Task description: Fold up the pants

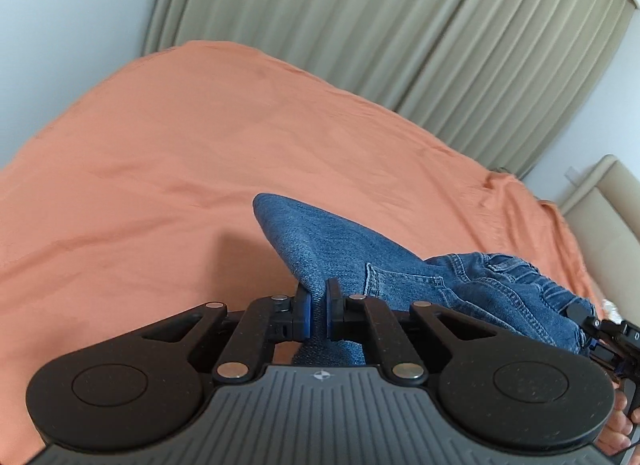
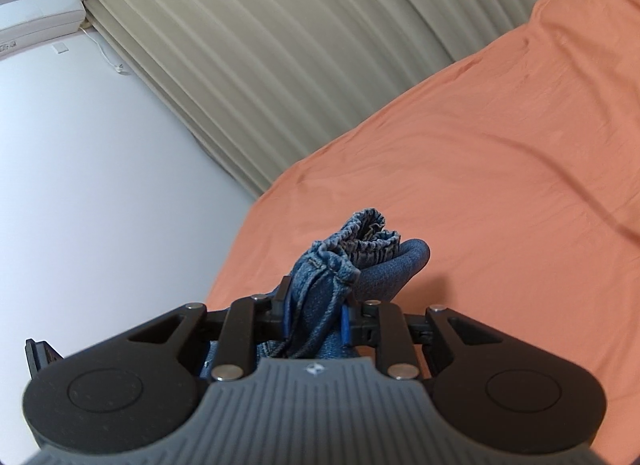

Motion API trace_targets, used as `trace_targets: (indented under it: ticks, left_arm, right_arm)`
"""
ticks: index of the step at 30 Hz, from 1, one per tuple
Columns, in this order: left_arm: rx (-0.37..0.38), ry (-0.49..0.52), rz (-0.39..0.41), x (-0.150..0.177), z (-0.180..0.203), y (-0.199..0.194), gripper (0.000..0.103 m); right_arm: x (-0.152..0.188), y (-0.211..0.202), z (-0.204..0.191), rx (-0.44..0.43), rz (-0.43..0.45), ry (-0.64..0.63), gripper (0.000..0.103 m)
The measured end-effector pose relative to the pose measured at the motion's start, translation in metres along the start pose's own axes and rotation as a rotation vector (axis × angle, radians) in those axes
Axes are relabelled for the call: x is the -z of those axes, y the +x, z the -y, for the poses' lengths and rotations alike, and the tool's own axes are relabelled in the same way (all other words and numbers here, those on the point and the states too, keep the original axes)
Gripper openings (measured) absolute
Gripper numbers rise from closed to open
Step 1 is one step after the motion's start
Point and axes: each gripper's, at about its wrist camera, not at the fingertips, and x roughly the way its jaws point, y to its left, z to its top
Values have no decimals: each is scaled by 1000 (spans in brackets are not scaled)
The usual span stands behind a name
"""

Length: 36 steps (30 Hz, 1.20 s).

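Note:
Blue denim pants point(image 1: 360, 249) are held up above an orange bed sheet point(image 1: 160, 153). My left gripper point(image 1: 318, 305) is shut on a fold of the denim, which bulges out past the blue pads. My right gripper point(image 2: 314, 309) is shut on the bunched elastic waistband end of the pants point(image 2: 344, 261), with a drawstring hanging between the fingers. The right gripper also shows in the left wrist view point(image 1: 600, 329) at the right edge, at the waistband end. The rest of the pants hangs below the grippers, out of sight.
The orange sheet point(image 2: 480, 185) covers a wide bed. Beige pleated curtains point(image 1: 380, 25) hang behind the bed. A white wall point(image 2: 100, 165) and an air conditioner point(image 2: 36, 21) are to one side. A beige headboard point(image 1: 600, 201) stands at the right.

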Motion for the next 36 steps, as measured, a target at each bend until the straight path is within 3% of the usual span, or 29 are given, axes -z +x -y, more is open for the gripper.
trace_targets:
  ticks: [5, 8, 15, 18, 22, 31, 36]
  left_arm:
    - [-52, -3, -62, 19, -30, 27, 6]
    - [-66, 14, -86, 39, -42, 42, 6]
    - [-38, -22, -123, 53, -70, 65, 8]
    - [-44, -17, -139, 57, -80, 67, 12]
    - [-59, -40, -161, 55, -83, 56, 25]
    - [-78, 13, -248, 75, -67, -9, 28]
    - [-167, 54, -343, 103, -69, -19, 28]
  right_arm:
    - [47, 39, 23, 17, -72, 68, 18]
    - [75, 41, 43, 19, -102, 130, 18]
    - [127, 45, 90, 78, -163, 289, 19]
    - [133, 57, 87, 109, -160, 244, 19]
    - [132, 62, 85, 141, -171, 215, 20]
    - [139, 46, 65, 204, -170, 159, 27]
    - [141, 43, 59, 239, -184, 134, 28]
